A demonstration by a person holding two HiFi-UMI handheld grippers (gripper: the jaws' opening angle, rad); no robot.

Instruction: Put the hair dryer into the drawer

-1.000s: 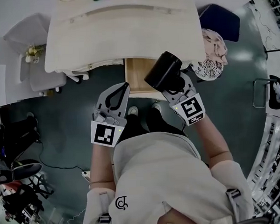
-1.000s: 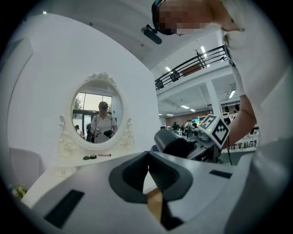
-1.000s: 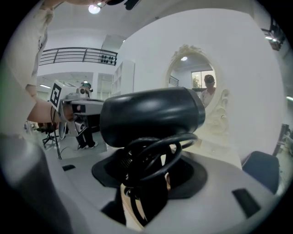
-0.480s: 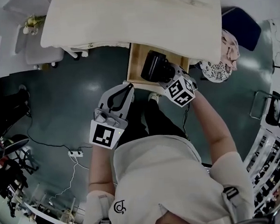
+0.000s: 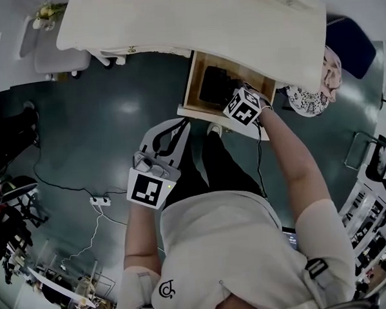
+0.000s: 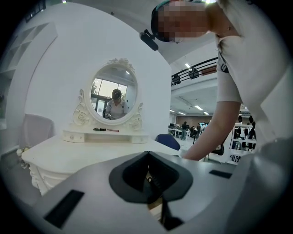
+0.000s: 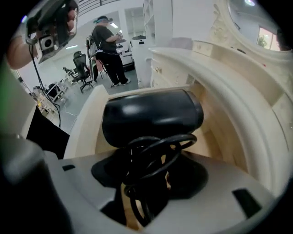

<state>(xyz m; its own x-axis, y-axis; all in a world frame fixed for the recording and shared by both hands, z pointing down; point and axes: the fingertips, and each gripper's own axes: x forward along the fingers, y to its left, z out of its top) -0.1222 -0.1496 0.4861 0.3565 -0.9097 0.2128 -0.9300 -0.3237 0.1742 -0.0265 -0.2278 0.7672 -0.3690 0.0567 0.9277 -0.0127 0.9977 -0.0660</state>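
The black hair dryer [image 5: 214, 85] hangs inside the open wooden drawer [image 5: 188, 94] under the white dressing table [image 5: 192, 21]. My right gripper [image 5: 234, 98] points steeply down and is shut on the dryer's handle. In the right gripper view the barrel [image 7: 151, 116] lies crosswise above the jaws. The black cord [image 7: 153, 155] is looped round the handle, between the drawer's walls [image 7: 84, 128]. My left gripper [image 5: 178, 127] hovers in front of the drawer's left corner, shut and holding nothing. In the left gripper view its tips [image 6: 147, 155] meet, roughly level with the tabletop [image 6: 82, 151].
An oval mirror [image 6: 114, 93] stands on the table. A navy chair [image 5: 345, 36] and a patterned cloth [image 5: 312, 92] are right of the drawer, and a grey seat [image 5: 59, 61] is left of the table. A power strip [image 5: 100, 201] with cables lies on the floor.
My right gripper has sunk with the hair dryer, from in front of the tabletop's edge down into the drawer, and tipped downward. The left gripper has lowered a little and rolled.
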